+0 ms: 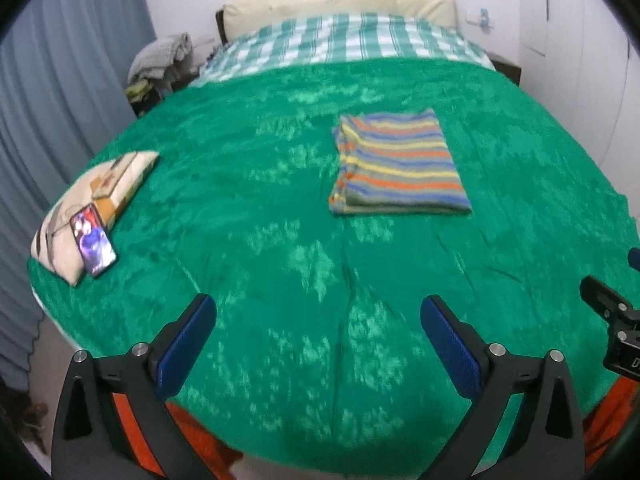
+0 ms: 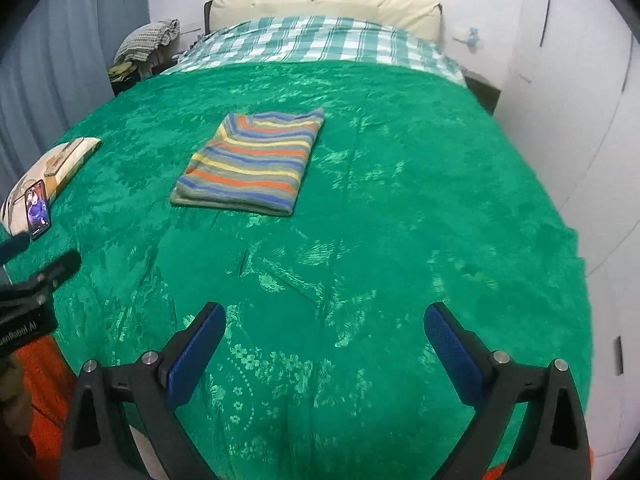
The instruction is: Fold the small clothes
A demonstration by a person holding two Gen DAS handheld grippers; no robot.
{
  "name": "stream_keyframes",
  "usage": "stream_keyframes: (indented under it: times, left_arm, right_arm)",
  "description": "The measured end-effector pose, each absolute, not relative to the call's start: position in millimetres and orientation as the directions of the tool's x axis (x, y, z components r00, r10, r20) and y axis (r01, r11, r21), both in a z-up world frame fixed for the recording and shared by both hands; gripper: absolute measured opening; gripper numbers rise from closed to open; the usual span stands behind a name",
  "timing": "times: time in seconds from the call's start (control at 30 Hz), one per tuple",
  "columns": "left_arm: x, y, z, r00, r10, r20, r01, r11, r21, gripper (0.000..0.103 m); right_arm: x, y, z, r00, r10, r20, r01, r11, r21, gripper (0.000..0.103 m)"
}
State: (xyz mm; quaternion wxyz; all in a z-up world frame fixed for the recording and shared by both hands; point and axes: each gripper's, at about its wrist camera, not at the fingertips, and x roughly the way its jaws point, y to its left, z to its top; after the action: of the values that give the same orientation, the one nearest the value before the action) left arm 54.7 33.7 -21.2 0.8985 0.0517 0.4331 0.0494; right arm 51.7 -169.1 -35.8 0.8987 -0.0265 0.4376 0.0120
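Observation:
A small striped garment (image 1: 398,164), with orange, yellow, blue and grey bands, lies folded into a neat rectangle on the green bedspread (image 1: 280,216). It also shows in the right wrist view (image 2: 250,164), left of centre. My left gripper (image 1: 318,316) is open and empty, held above the near edge of the bed, well short of the garment. My right gripper (image 2: 324,324) is open and empty too, also near the bed's front edge. Part of the right gripper shows at the right edge of the left wrist view (image 1: 612,320).
A cream pillow (image 1: 92,208) lies at the bed's left edge with a lit phone (image 1: 93,240) leaning on it. A checked sheet (image 1: 340,44) and a cream headboard (image 1: 340,4) are at the far end. Clothes (image 1: 160,60) are piled at the back left. Curtains (image 1: 60,100) hang left.

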Motion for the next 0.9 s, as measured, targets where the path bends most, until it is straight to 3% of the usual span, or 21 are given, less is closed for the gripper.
stream_keyframes:
  times: [0.3, 0.47, 0.9]
  left_arm:
    - [42.5, 31.2, -3.4, 0.652, 0.204, -0.73, -0.08, 0.976, 0.201, 0.102]
    - [38.7, 32.3, -0.8, 0.645, 0.182, -0.742, -0.082, 0.982, 0.17, 0.102]
    - [30.5, 29.7, 36.9, 0.682, 0.151, -0.716, -0.081, 0.988, 0.132, 0.103]
  right_arm:
    - [33.6, -164.2, -11.5, 0.655, -0.035, -0.755, -0.039, 0.996, -0.081, 0.099]
    - [28.6, -164.7, 0.4, 0.665, -0.041, -0.745, -0.035, 0.996, -0.086, 0.099]
    - [29.6, -173.2, 21.6, 0.666, 0.073, -0.742, -0.085, 0.996, 0.022, 0.099]
